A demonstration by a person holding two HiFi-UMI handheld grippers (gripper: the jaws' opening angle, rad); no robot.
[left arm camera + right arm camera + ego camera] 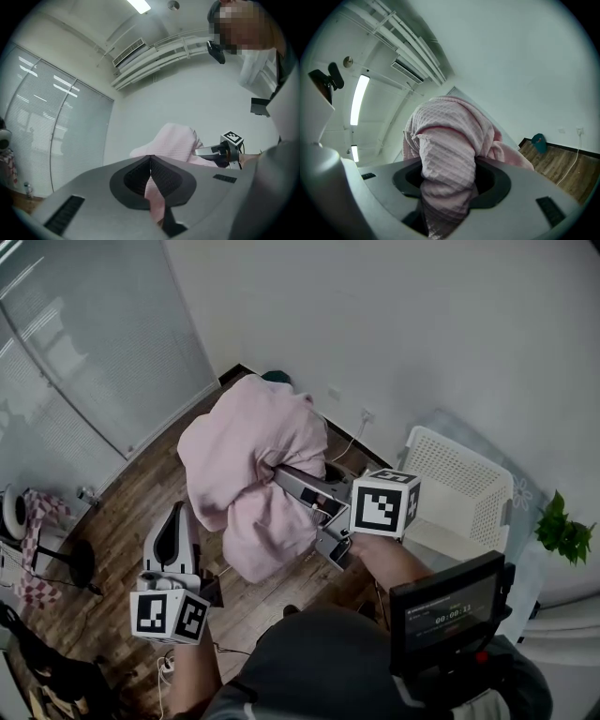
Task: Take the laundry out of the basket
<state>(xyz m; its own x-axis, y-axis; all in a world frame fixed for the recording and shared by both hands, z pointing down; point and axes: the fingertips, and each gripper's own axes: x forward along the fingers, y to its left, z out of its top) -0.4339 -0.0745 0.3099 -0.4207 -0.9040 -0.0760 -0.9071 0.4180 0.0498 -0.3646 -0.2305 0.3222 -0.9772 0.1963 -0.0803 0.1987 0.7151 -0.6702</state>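
A large pink quilted laundry piece [258,460] hangs in the air over the wooden floor, clear of the white laundry basket [469,479] on the right. My right gripper [281,474] is shut on a thick bunched fold of it, and in the right gripper view this fold [450,131] fills the jaws of the right gripper [446,164]. My left gripper [180,512] sits lower left at the cloth's edge. In the left gripper view, the left gripper [150,158] pinches a thin pink strip [154,199], with the rest of the cloth [173,143] beyond.
The slotted white basket stands against the wall on the right, beside a green plant [562,531]. A device with a screen [448,610] is close to my body. A stool with checkered cloth [37,545] and a glass wall with blinds are on the left. A teal object [277,377] lies by the far wall.
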